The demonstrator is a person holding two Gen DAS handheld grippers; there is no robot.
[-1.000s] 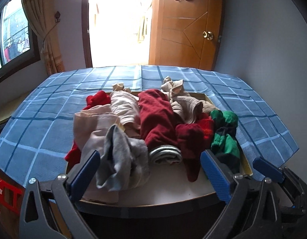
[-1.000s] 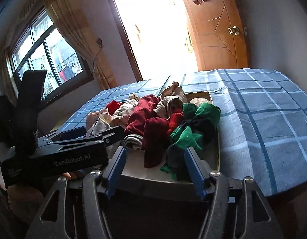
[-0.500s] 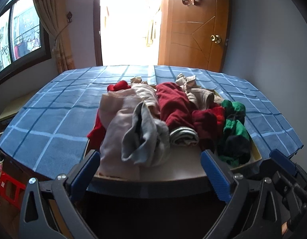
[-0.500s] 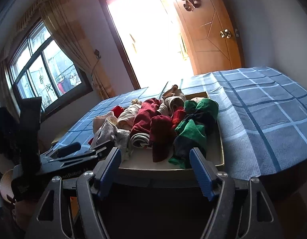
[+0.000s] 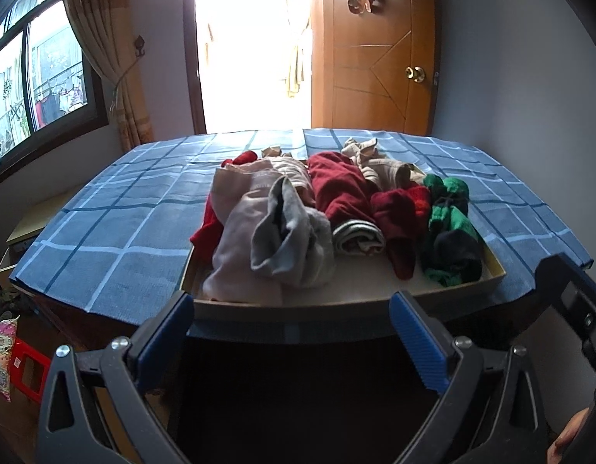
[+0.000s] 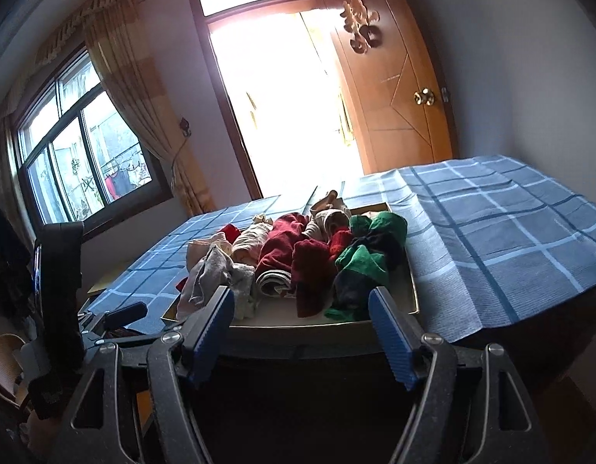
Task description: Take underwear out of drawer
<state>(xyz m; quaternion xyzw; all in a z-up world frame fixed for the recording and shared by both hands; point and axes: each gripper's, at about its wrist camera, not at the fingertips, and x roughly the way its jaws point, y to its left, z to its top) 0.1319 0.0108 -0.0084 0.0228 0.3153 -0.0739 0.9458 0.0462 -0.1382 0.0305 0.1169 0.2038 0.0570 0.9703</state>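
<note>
A shallow drawer (image 5: 487,283) (image 6: 412,294) lies on a blue checked tablecloth (image 5: 116,216) (image 6: 502,232), heaped with underwear: a grey and pink bundle (image 5: 274,232) (image 6: 212,270) at the left, dark red pieces (image 5: 340,189) (image 6: 294,247) in the middle, green and navy ones (image 5: 448,216) (image 6: 367,259) at the right. My left gripper (image 5: 292,342) is open and empty, in front of and below the drawer's near edge. My right gripper (image 6: 301,338) is also open and empty, just before that edge.
The table's front edge drops to the floor, where a red stool (image 5: 25,371) stands at the left. An orange door (image 5: 375,50) and bright doorway lie behind the table. The left gripper's body (image 6: 58,294) shows at the left of the right wrist view.
Both grippers have drawn back and down from the drawer; the clothes now look farther away. Both stay open and empty.
</note>
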